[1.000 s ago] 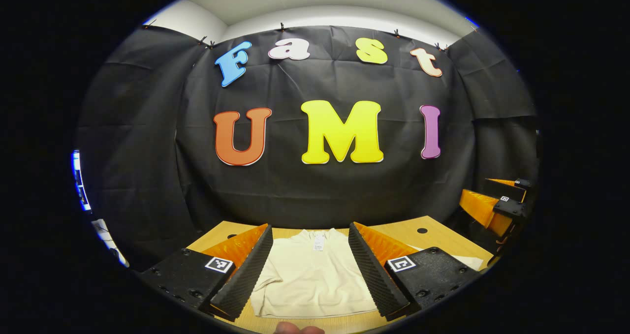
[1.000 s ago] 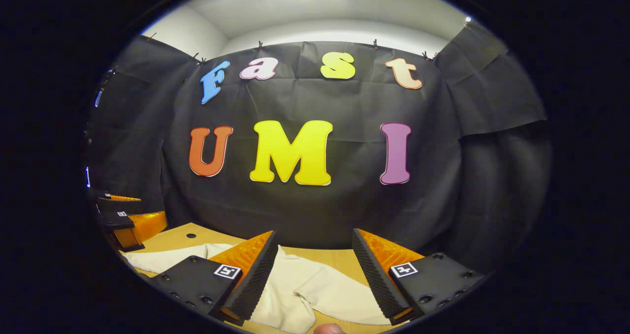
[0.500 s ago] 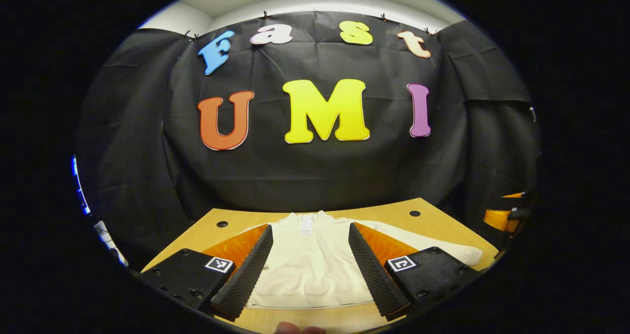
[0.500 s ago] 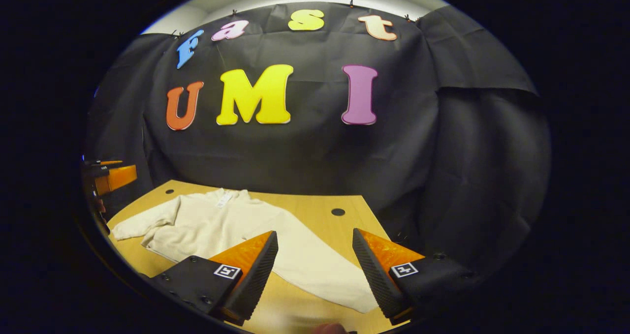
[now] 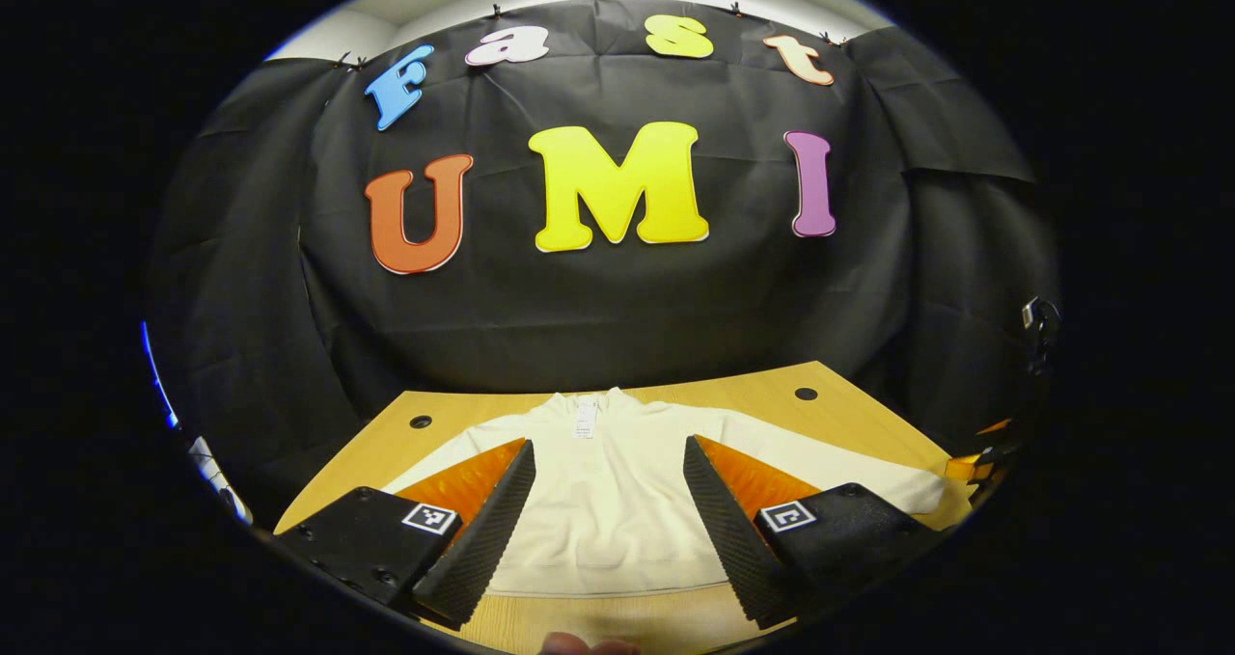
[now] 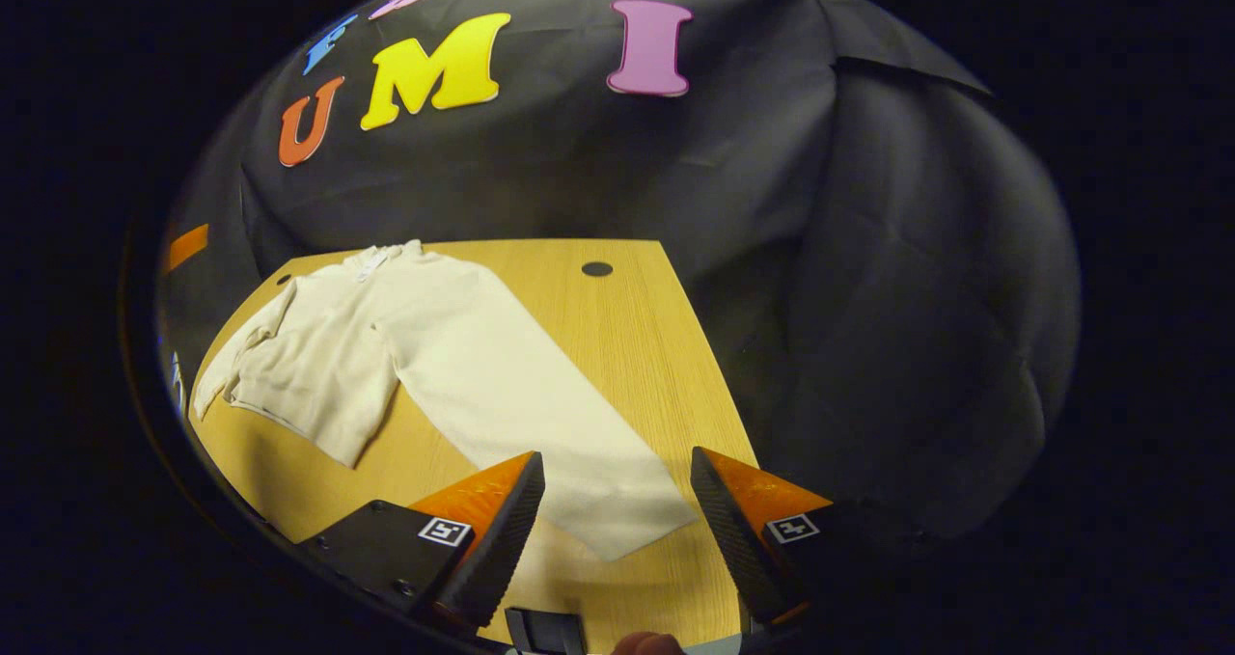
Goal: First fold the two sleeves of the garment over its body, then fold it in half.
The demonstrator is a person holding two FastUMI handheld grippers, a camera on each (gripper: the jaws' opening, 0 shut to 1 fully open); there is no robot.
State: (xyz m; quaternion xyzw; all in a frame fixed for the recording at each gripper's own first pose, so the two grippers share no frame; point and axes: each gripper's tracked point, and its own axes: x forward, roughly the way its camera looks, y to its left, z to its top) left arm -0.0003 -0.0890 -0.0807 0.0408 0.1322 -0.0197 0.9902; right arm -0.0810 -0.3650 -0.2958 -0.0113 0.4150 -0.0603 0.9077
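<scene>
A cream long-sleeved garment lies flat on the wooden table, collar at the far side and hem toward me. My left gripper hovers open over the near part of its body, nothing between the fingers. In the right gripper view the garment's body lies at the left. One sleeve stretches straight out across the table toward my right gripper. That gripper is open, and the sleeve's cuff lies below the gap between its fingers. The other sleeve lies along the body's far side.
The table has round cable holes near its back edge, and its right edge drops off beside my right gripper. Black cloth walls close the booth behind and to the right. An orange bit of the other gripper shows at the far right.
My right gripper has risen and pulled back to the right along the sleeve, from near the body to the cuff. My left gripper has lifted slightly. Both stayed open.
</scene>
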